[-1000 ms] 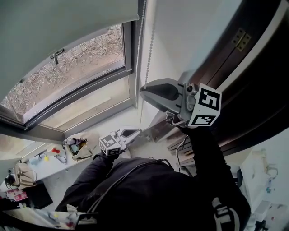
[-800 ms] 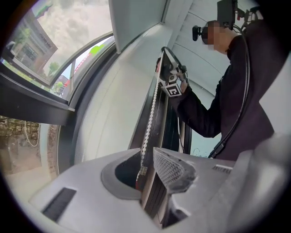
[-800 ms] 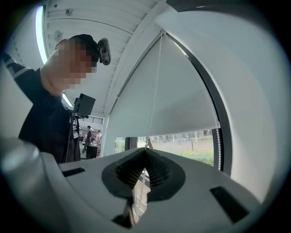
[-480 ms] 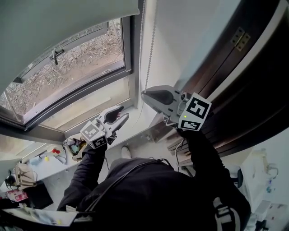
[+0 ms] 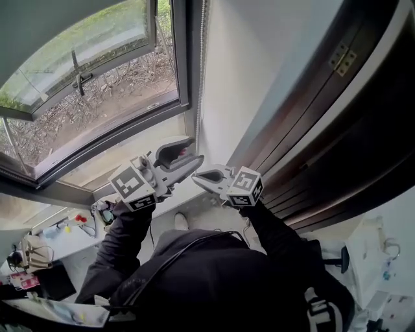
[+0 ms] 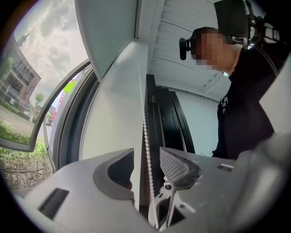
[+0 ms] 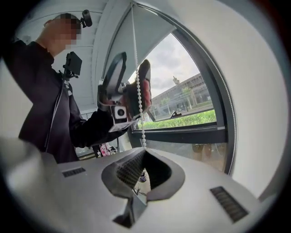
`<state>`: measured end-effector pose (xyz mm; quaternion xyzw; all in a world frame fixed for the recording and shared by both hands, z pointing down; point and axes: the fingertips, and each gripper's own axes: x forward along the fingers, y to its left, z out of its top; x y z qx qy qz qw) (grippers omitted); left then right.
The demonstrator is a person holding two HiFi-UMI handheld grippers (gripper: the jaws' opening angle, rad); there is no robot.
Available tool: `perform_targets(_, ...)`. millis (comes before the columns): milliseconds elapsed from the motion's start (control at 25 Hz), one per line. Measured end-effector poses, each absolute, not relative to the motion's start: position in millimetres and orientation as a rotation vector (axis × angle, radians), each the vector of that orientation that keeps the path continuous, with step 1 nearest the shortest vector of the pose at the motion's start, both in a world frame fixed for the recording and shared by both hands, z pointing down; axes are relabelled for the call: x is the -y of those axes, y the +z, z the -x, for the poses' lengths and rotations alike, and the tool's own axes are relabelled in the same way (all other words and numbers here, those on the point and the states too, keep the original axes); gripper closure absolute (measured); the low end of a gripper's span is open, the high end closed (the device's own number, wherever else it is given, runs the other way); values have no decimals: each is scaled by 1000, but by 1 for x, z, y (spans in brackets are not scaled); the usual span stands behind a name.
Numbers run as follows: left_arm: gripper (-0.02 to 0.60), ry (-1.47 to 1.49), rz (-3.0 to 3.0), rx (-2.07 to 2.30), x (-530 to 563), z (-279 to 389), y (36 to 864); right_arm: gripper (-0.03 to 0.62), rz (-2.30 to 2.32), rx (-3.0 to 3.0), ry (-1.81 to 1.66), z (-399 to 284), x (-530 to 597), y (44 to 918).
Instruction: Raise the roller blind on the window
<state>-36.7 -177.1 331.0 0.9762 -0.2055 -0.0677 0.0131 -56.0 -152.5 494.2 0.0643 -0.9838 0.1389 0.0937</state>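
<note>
Roller blind (image 5: pixel 45 16) sits upper left; its bead chain (image 6: pixel 146 150) hangs vertical. We have left gripper (image 5: pixel 191 150) fingers just spreading around it, untouched, higher up. Right gripper (image 5: pixel 196 176) fingers pinch it below.

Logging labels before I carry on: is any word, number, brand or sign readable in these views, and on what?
No readable text anywhere.
Left cube, right cube: black-and-white square patterns, no letters.
Small dark label in the left gripper view: blurred, unreadable.
Desk clutter: too small to read.
</note>
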Motion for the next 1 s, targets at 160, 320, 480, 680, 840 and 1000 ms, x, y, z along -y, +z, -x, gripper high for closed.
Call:
perform_targets(160,411,-174,-3051,574,169,25,321,588,-182,2914,418,60,144,502)
perform_targets(320,413,-150,-3055,548,165,23,321,588,-201,2901,418,50,150,505)
perform_targets(480,428,-179,-3050,567,173,27,320,588,-212,2896,407,45,153,506)
perform_targets(680,431,-167,-3042,583,177,26,322,588,-193,2896,403,50,152,505)
perform_targets(840,561,-198,-3023,620,182,32,322,588,-197,2897,410,49,154,506)
perform_targets(1000,568,-196,-2977,569,182,29,326,588,-181,2883,436,45,154,511)
